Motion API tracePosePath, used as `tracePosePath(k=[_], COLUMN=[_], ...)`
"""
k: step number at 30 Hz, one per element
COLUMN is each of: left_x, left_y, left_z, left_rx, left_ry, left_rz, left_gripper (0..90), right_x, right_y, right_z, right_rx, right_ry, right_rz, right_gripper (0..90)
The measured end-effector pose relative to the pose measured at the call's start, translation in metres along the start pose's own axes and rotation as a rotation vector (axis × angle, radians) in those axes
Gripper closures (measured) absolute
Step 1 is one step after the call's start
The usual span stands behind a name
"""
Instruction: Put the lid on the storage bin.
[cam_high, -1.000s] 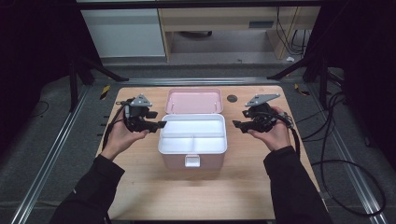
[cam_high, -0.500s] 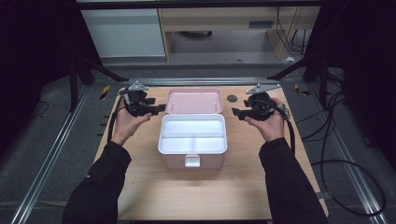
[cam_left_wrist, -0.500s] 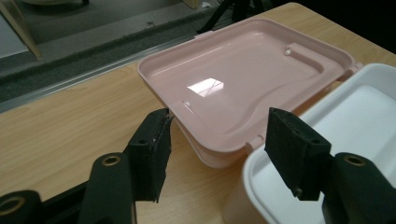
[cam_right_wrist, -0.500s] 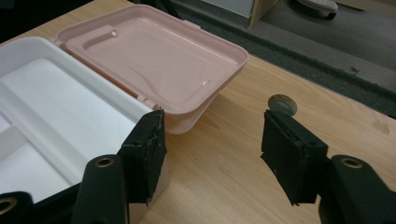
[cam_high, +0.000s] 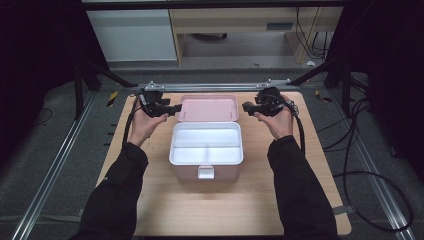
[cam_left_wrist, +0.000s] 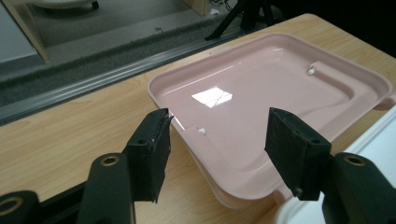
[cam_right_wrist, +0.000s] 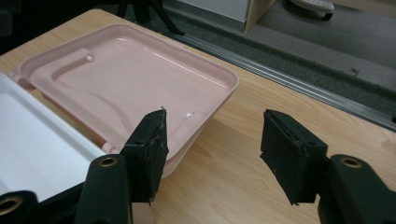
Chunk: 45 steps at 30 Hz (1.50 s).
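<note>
Both tongs stand wide and empty: the left tongs (cam_high: 176, 108) just left of the pink lid (cam_high: 207, 107), the right tongs (cam_high: 246, 106) just right of it. The lid lies flat behind the box (cam_high: 206, 150) on the counter (cam_high: 250, 200). Closing seems next: grip both edges and swing it forward.

Both forearms are reaching forward, well apart. The left gripper (cam_high: 172, 108) and right gripper (cam_high: 248, 106) are pointing inward at each other, jaws gaping, gripping nothing.

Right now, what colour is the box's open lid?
Pale pink; the lid shows best in the left gripper view.
</note>
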<state>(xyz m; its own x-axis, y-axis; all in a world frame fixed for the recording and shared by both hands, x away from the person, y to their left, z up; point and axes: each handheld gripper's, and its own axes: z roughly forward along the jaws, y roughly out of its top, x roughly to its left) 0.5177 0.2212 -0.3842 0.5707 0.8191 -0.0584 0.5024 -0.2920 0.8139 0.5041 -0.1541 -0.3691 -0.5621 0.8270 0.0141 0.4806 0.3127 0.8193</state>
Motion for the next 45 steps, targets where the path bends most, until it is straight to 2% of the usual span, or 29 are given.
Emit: tracePosePath(k=[5,8,13,16,21,26,29,31,35,39,41,45], left_x=[0.006,0.009,0.011,0.011,0.011,0.012,0.014,0.014,0.013,0.013,0.014,0.014], left_y=[-0.005,-0.008,-0.013,-0.016,-0.021,-0.023,-0.024,-0.024,-0.024,-0.022,-0.021,-0.015], left_z=[0.015,0.024,0.035,0.043,0.055,0.062,0.063,0.064,0.064,0.060,0.057,0.044], left_rx=[0.013,0.026,0.050,0.072,0.105,0.091,0.088,0.085,0.080,0.067,0.053,-0.021], left_ry=[0.007,0.017,0.018,0.017,0.009,-0.013,-0.029,-0.039,-0.035,-0.025,-0.031,-0.045], left_rz=[-0.017,-0.025,-0.032,-0.026,-0.035,-0.052,-0.070,-0.067,-0.078,-0.082,-0.093,-0.124], left_gripper=[41.5,41.7,41.6,41.4,41.5,41.2,41.8,42.7,43.0,47.2,48.4,51.4], right_x=[-0.006,-0.007,-0.002,0.003,0.006,0.005,0.004,0.004,0.002,0.002,0.001,0.001], right_y=[-0.003,-0.007,-0.013,-0.014,-0.017,-0.020,-0.022,-0.022,-0.024,-0.022,-0.021,-0.016], right_z=[0.021,0.036,0.061,0.072,0.087,0.095,0.098,0.100,0.101,0.098,0.095,0.084], right_rx=[-0.040,-0.020,0.015,0.034,0.062,0.089,0.096,0.095,0.087,0.072,0.061,0.014], right_ry=[0.028,0.021,0.041,0.054,0.067,0.073,0.084,0.097,0.111,0.104,0.110,0.120], right_rz=[0.066,0.074,0.095,0.086,0.105,0.114,0.132,0.153,0.174,0.152,0.152,0.151], right_gripper=[40.1,41.0,42.2,42.3,42.2,42.2,42.3,41.3,42.0,43.6,45.2,45.4])
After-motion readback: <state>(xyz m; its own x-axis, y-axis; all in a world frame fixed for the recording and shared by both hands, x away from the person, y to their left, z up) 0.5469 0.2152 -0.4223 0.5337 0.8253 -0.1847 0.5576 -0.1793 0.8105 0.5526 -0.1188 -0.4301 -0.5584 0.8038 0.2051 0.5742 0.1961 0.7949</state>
